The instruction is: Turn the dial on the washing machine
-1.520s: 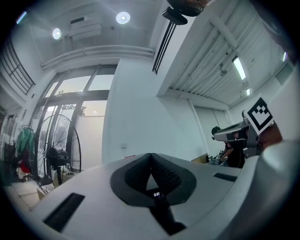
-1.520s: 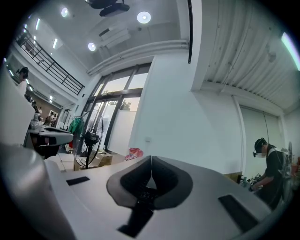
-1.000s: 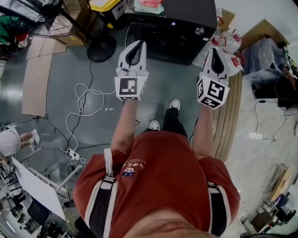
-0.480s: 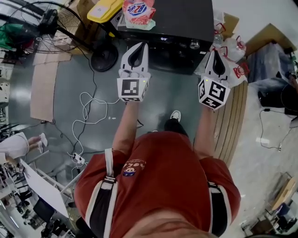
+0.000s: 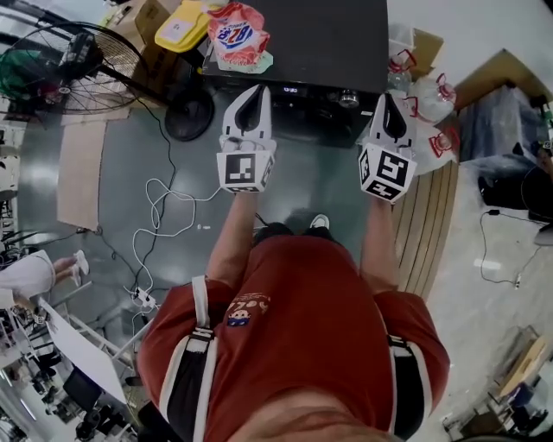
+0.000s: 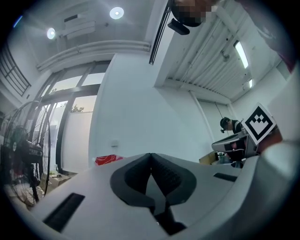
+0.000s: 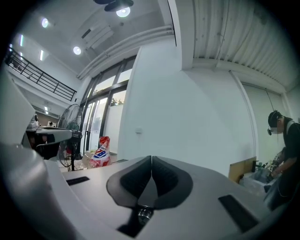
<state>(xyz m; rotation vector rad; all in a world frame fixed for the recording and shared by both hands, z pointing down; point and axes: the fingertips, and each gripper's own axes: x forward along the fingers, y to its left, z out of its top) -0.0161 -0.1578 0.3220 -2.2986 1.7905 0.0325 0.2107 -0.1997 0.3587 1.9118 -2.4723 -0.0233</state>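
**Inspector:** Where is the dial?

**Onlooker:** The dial (image 5: 348,98) is a small silver knob on the front panel of the black washing machine (image 5: 294,39), towards the panel's right end. I count one dial. Its markings are too small to read.

**Inspector:** And the tools?

**Onlooker:** Two. The right tool (image 5: 384,97) points at the panel just right of the dial and is not touching it. Its jaws are pressed together on nothing. The left tool (image 5: 256,90) faces the panel's left part, jaws likewise together and empty.

**Inspector:** Room to move?

**Onlooker:** Grey floor (image 5: 302,186) lies open between the machine's front and the person's white shoe (image 5: 320,222). To the left are one standing fan (image 5: 60,60) and a loose white cable (image 5: 160,203). To the right, white bags (image 5: 428,91) with red handles crowd the machine's corner, with wooden boards (image 5: 423,224) nearer.

**Inspector:** On top?

**Onlooker:** One detergent bag (image 5: 240,34) at the left edge, and one yellow item (image 5: 180,26) just beyond it.

**Inspector:** Anything obscured?

**Onlooker:** The machine's rear runs out of sight, and I cannot settle the number of bags.
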